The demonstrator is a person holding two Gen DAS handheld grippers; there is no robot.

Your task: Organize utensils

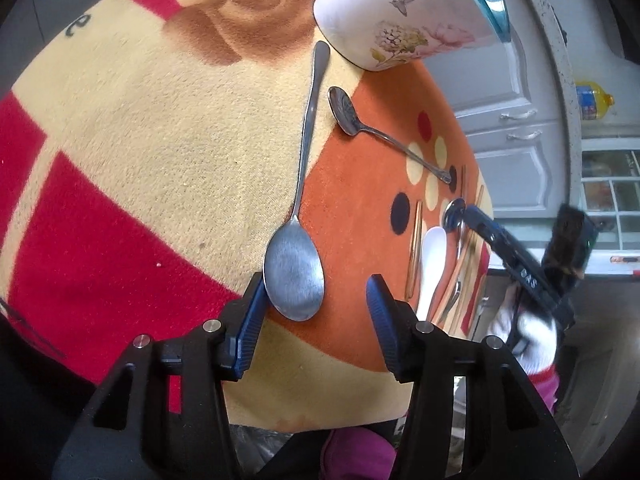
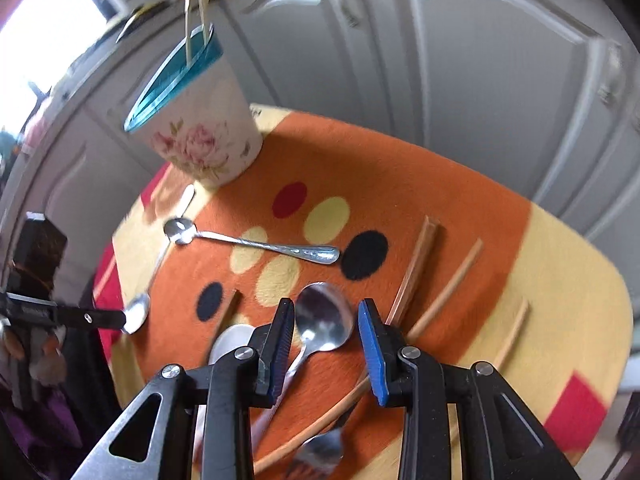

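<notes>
A long steel spoon [image 1: 298,248] lies on the patterned cloth, its bowl between the open fingers of my left gripper [image 1: 316,292]; the same spoon shows in the right wrist view [image 2: 138,312]. My right gripper [image 2: 326,316] is open around the bowl of a rounder steel spoon [image 2: 324,318], lying on the cloth. A small teaspoon [image 1: 348,114] [image 2: 248,242] lies nearer the floral holder cup [image 1: 396,12] [image 2: 200,136], which holds two chopsticks [image 2: 196,12]. A white plastic spoon [image 1: 432,264] [image 2: 232,344], a fork [image 2: 320,450] and loose chopsticks [image 2: 416,272] lie around.
The cloth-covered table [image 1: 140,140] is small; its edge [image 2: 600,280] runs close behind the chopsticks. Grey cabinet doors [image 2: 440,60] stand behind. An oil bottle [image 1: 592,100] sits on a shelf at the right.
</notes>
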